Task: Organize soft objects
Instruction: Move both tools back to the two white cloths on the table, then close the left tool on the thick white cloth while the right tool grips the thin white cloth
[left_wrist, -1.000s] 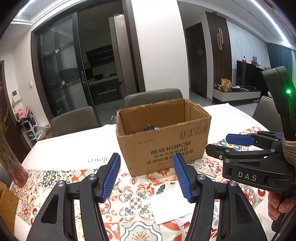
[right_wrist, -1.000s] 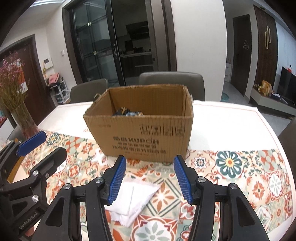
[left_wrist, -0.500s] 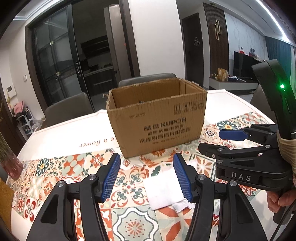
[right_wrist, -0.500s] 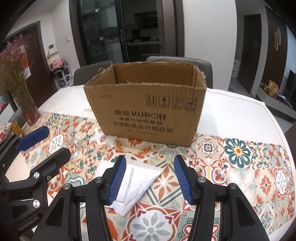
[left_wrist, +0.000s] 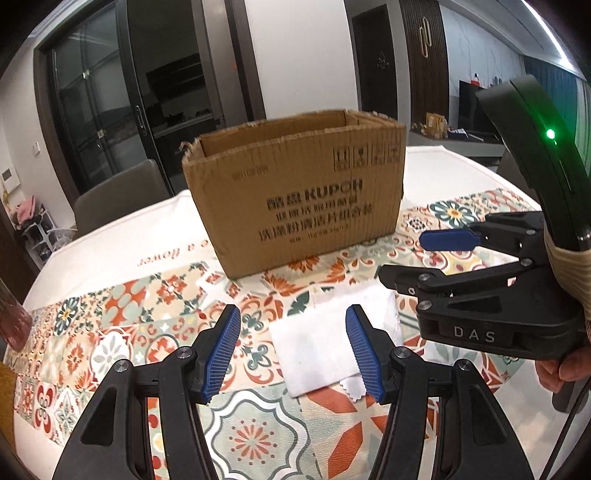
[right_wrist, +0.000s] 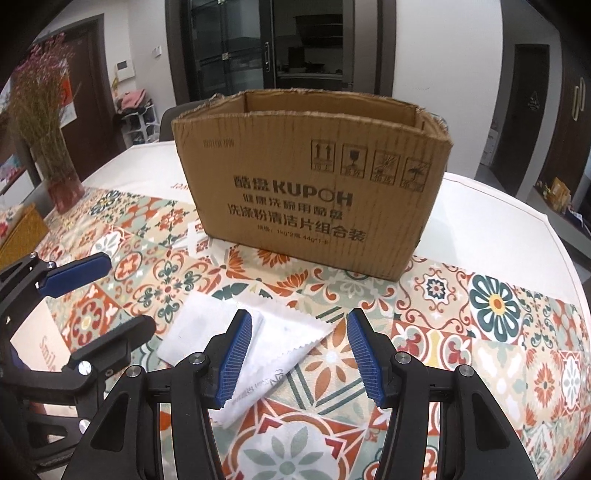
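A white folded cloth (left_wrist: 317, 343) lies flat on the patterned table runner, in front of an open brown cardboard box (left_wrist: 299, 199). My left gripper (left_wrist: 293, 354) is open and empty, low over the cloth's left part. My right gripper (right_wrist: 299, 356) is open and empty, low over the cloth (right_wrist: 273, 339), which lies between and below its fingers. The box (right_wrist: 314, 184) stands just beyond; its inside is hidden from this height. Each gripper shows in the other's view: the right one (left_wrist: 436, 258) and the left one (right_wrist: 107, 299).
A vase of dried pink flowers (right_wrist: 48, 140) stands at the table's far left. Grey chairs (left_wrist: 122, 195) stand behind the table. Small white paper scraps (right_wrist: 199, 240) lie by the box's front left corner. A tan box (right_wrist: 22, 229) sits at the left edge.
Both grippers have come down and forward toward the cloth and the box. The box's contents have dropped out of sight. Both grippers stay open.
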